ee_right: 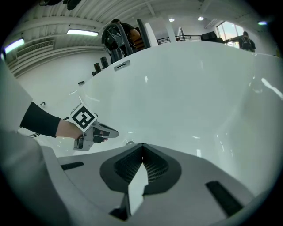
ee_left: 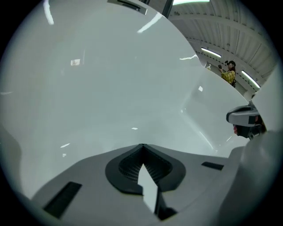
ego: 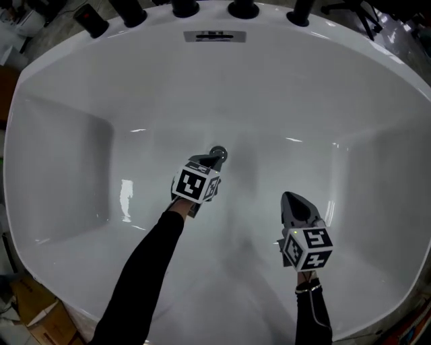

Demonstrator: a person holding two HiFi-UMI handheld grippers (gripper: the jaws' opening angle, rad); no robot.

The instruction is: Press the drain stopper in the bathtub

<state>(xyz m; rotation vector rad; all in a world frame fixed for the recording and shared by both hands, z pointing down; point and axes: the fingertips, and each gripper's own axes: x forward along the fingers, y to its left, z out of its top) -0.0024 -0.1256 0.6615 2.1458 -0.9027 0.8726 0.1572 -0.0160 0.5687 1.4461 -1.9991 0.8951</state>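
The round metal drain stopper [ego: 219,153] sits in the floor of the white bathtub [ego: 323,101]. My left gripper [ego: 214,161] is shut with nothing in it, and its tip lies at the stopper's near edge; I cannot tell whether they touch. In the left gripper view the shut gripper [ee_left: 141,145] hides the stopper. My right gripper [ego: 289,196] hangs over the tub floor to the right, shut and empty. Past its own joined tips [ee_right: 141,145], the right gripper view shows the left gripper [ee_right: 114,131] and the small stopper [ee_right: 129,143].
Black tap handles [ego: 244,8] line the far rim above the overflow plate [ego: 215,36]. The tub walls curve up steeply on both sides. Cardboard boxes [ego: 42,318] stand outside the tub at the lower left. The right gripper [ee_left: 244,116] shows at the left gripper view's right edge.
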